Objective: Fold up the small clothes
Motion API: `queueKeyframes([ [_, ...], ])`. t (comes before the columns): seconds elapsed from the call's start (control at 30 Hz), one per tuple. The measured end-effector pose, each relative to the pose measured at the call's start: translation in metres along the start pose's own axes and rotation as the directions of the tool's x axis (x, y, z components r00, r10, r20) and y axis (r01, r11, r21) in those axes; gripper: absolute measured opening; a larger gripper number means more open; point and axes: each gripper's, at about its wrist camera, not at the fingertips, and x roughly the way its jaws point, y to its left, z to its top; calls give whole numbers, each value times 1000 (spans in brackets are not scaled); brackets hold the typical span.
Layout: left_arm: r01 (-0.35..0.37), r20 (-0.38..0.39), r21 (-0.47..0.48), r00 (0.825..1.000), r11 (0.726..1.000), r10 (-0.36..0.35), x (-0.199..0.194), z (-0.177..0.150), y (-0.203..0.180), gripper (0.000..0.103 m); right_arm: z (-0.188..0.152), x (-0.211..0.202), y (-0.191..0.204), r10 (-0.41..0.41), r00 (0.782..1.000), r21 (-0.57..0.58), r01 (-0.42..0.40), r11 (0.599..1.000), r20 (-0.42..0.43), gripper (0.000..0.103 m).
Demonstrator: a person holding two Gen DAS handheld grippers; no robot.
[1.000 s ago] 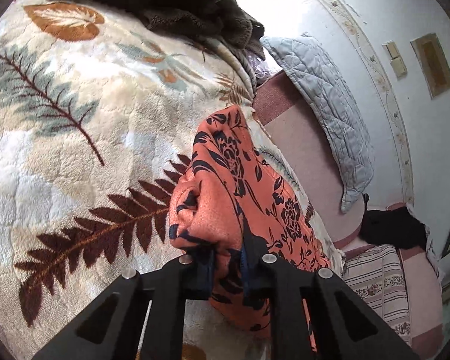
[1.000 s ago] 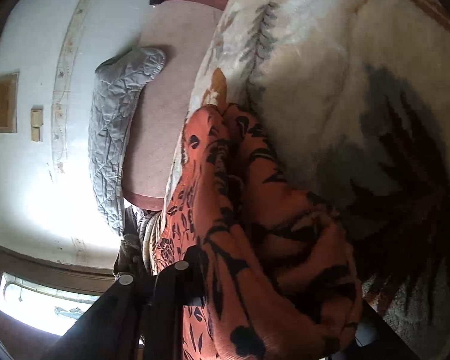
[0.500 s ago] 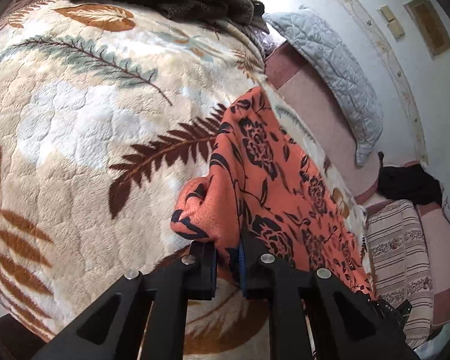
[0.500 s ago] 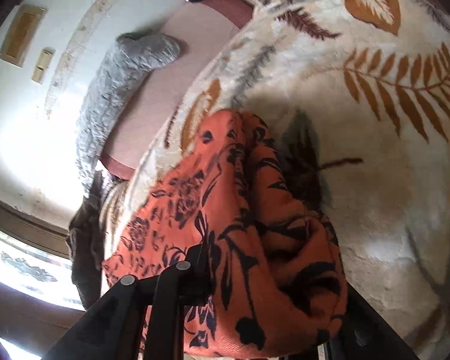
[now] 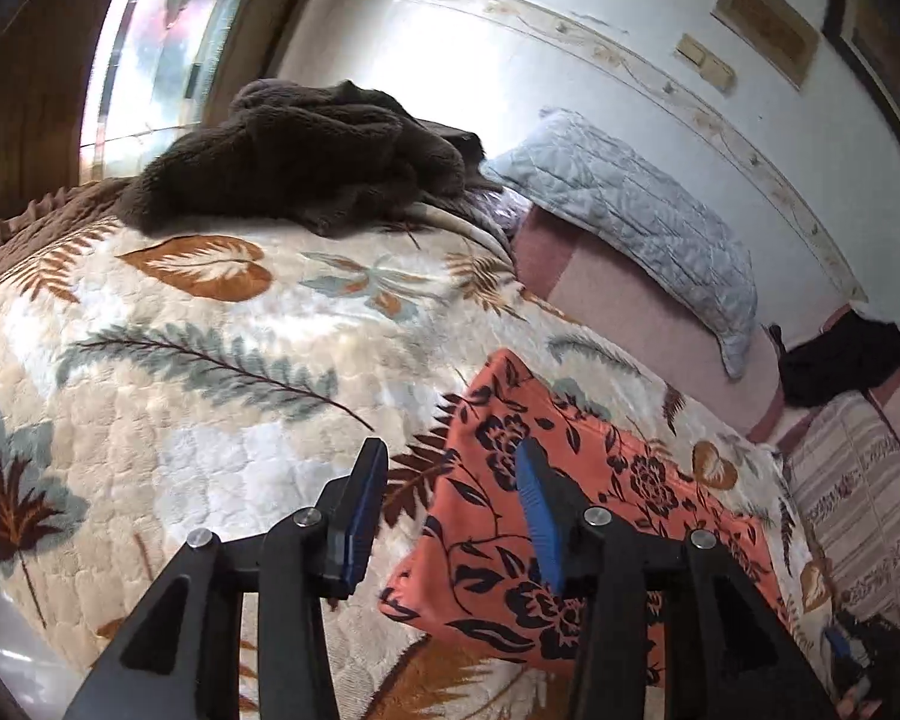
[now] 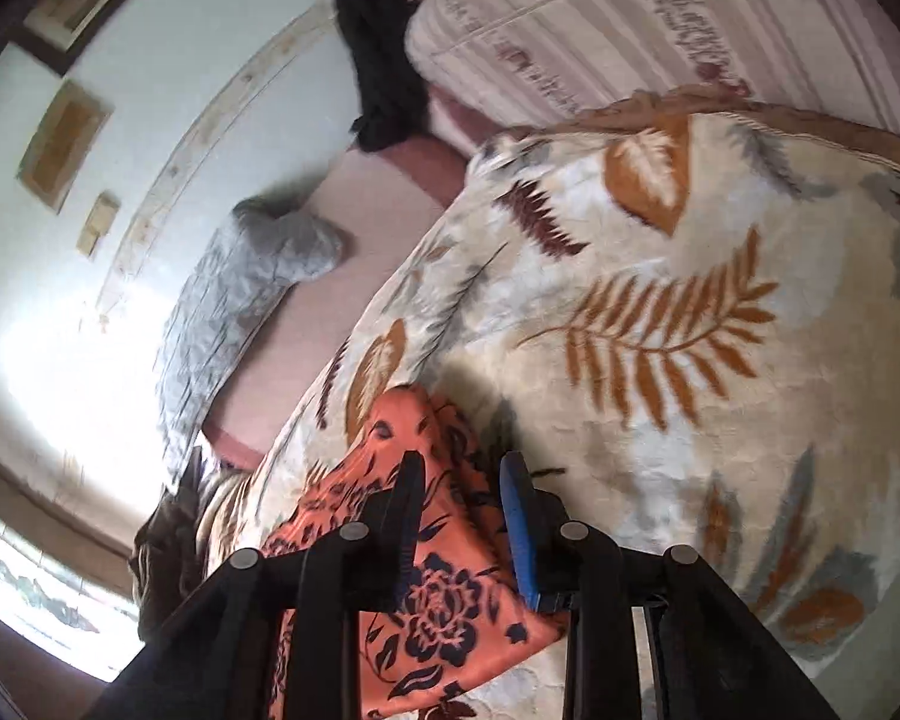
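In the left wrist view, the left gripper occupied the lower centre of the frame with its jaws spread wide and nothing between them; the blue pad of one finger overlapped the near portion of the orange floral garment, while the other finger stood over the leaf-print blanket to the left of the cloth. In the right wrist view, the right gripper sat at the lower centre, its jaws parted and holding nothing; both fingers stood over the upper corner of the orange floral garment, whether touching it cannot be told. The garment lay flat as a folded rectangle on the blanket, at lower right of centre in the left wrist view and at lower centre in the right wrist view. Beyond it, a dark brown fleece item lay in a heap at the upper centre-left of the left wrist view. A grey quilted pillow leaned against the white wall at upper right, above a pink sheet. A striped cloth lay at the right edge, with a black item just above it.
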Motion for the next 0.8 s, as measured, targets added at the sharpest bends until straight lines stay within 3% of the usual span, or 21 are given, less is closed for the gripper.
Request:
queueKeyframes([
  [0.1,18,-95,120,995,993,-6,30,-12,-30,45,-17,34,33,100,988,-66,-108,992,-118,29],
  [0.17,13,-189,150,982,989,16,54,-22,-39,45,-26,57,47,107,980,-80,-122,989,-170,29],
  [0.2,10,-242,153,970,988,28,66,-29,-41,45,-29,72,49,96,974,-77,-114,991,-205,29],
  [0.27,-29,-355,190,930,981,96,92,-46,-40,45,-35,106,39,35,949,-36,-49,998,-313,29],
  [0.3,-36,-340,219,934,975,111,94,-50,-42,46,-36,119,27,0,934,4,2,1000,-356,27],
  [0.37,-39,-313,305,940,952,138,91,-52,-54,58,-33,129,10,66,922,113,-25,993,-380,27],
  [0.47,-15,-318,378,937,926,145,92,-60,-65,74,-26,109,6,130,931,140,-86,986,-340,28],
  [0.57,8,-342,385,930,923,134,92,-64,-69,91,-26,72,-3,210,931,175,-162,971,-300,30],
  [0.63,15,-346,400,929,917,135,92,-69,-72,97,-29,49,-10,218,934,190,-168,967,-283,49],
  [0.67,7,-339,422,928,907,151,94,-73,-74,101,-32,40,-11,216,937,186,-169,968,-274,76],
  [0.73,-20,-335,475,921,880,201,97,-80,-81,103,-40,26,-13,221,939,186,-175,967,-266,80],
  [0.8,-33,-333,464,919,885,209,98,-81,-82,103,-52,20,-19,233,932,210,-178,961,-279,80],
])
